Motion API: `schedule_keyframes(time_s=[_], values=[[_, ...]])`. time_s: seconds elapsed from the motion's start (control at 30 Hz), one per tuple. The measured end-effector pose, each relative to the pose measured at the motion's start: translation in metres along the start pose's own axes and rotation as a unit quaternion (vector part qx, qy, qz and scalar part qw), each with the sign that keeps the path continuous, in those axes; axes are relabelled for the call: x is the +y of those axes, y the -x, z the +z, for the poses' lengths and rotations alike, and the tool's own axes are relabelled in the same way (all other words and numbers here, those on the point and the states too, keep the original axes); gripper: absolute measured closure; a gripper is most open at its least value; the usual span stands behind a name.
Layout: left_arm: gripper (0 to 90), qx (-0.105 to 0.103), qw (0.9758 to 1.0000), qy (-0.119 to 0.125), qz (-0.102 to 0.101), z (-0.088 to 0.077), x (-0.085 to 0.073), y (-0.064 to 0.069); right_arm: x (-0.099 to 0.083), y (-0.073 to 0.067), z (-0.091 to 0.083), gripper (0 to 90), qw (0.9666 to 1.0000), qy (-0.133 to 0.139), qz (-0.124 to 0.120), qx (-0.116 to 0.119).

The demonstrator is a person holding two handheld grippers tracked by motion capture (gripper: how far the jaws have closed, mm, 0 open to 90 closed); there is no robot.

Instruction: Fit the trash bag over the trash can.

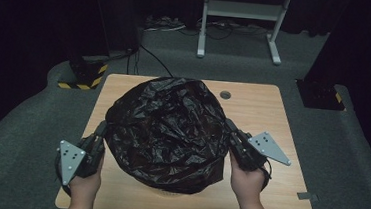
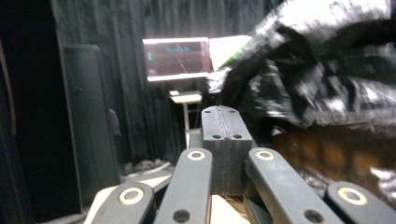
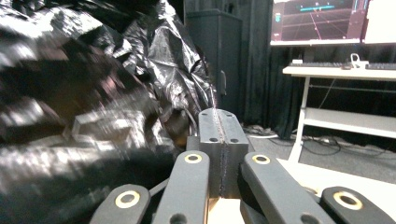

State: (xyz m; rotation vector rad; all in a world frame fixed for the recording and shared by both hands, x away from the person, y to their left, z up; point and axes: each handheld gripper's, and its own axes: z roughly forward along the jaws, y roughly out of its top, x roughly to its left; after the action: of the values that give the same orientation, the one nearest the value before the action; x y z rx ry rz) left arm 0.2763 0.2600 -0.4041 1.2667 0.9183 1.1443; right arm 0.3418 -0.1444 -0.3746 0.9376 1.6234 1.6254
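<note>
A crumpled black plastic bag [image 1: 168, 133] covers the middle of the wooden table [image 1: 266, 201]. The left gripper [image 1: 102, 128] sits at its eight o'clock edge, the right gripper [image 1: 231, 125] at three o'clock. Both gripper views show jaws pressed together, empty; the right gripper view adds a monitor [image 3: 322, 21].

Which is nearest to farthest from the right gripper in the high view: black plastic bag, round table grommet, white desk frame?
From the right gripper:
1. Black plastic bag, right beside it, at the jaw tips, centre of the table.
2. Round table grommet, at the table's far edge.
3. White desk frame, on the floor beyond the table.
</note>
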Motion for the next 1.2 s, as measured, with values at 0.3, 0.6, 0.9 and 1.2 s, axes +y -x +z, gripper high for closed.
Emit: schedule_keyframes(time_s=[0.3,0.6,0.9,1.2], values=[[90.0,-0.017,0.9991,-0.032,-0.023,-0.009,-0.034,0.013,-0.029,0.002,-0.007,90.0,0.9997,-0.022,0.011,-0.009],[90.0,-0.021,0.9984,-0.050,-0.019,-0.014,-0.046,0.015,-0.051,0.001,-0.009,90.0,0.9990,-0.042,0.012,-0.011],[52.0,0.004,0.9988,-0.011,-0.047,-0.037,-0.028,-0.001,-0.039,0.014,-0.008,67.8,0.9989,-0.028,0.026,-0.027],[42.1,0.045,0.9976,0.049,-0.021,-0.057,0.004,-0.020,-0.012,0.022,-0.039,44.4,0.9977,0.036,0.020,-0.054]])
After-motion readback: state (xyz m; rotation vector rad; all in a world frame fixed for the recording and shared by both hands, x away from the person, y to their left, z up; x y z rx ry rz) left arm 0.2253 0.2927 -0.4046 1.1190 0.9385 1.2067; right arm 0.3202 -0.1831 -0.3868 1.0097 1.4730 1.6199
